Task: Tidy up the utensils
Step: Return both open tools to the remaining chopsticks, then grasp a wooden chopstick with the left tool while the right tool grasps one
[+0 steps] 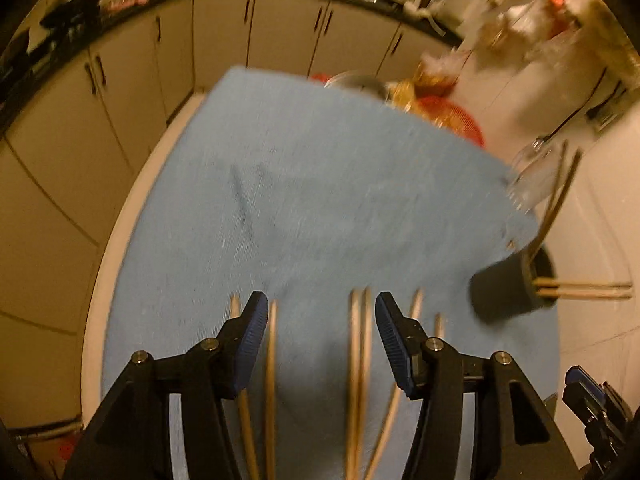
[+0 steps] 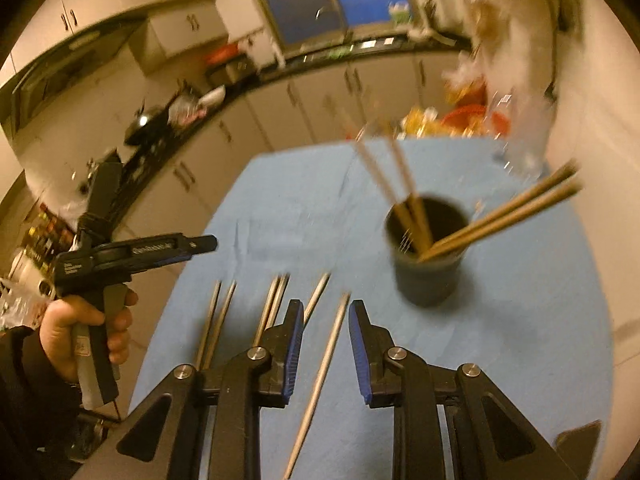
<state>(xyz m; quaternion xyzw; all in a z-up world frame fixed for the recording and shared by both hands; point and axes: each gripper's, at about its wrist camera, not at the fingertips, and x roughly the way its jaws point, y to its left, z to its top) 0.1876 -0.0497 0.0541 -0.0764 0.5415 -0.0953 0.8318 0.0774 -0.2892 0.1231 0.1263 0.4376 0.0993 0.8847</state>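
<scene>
Over the blue-clothed tabletop, both hand-held grippers, left and right, gape over loose chopsticks; a hasty pinch may scatter neighbours or topple the cup.

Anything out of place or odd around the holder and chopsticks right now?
Nothing spilled or broken. The dark holder stands upright on the blue cloth with chopsticks in it. Several loose chopsticks lie roughly parallel on the cloth, not yet in the holder. Both views are motion-blurred.
</scene>
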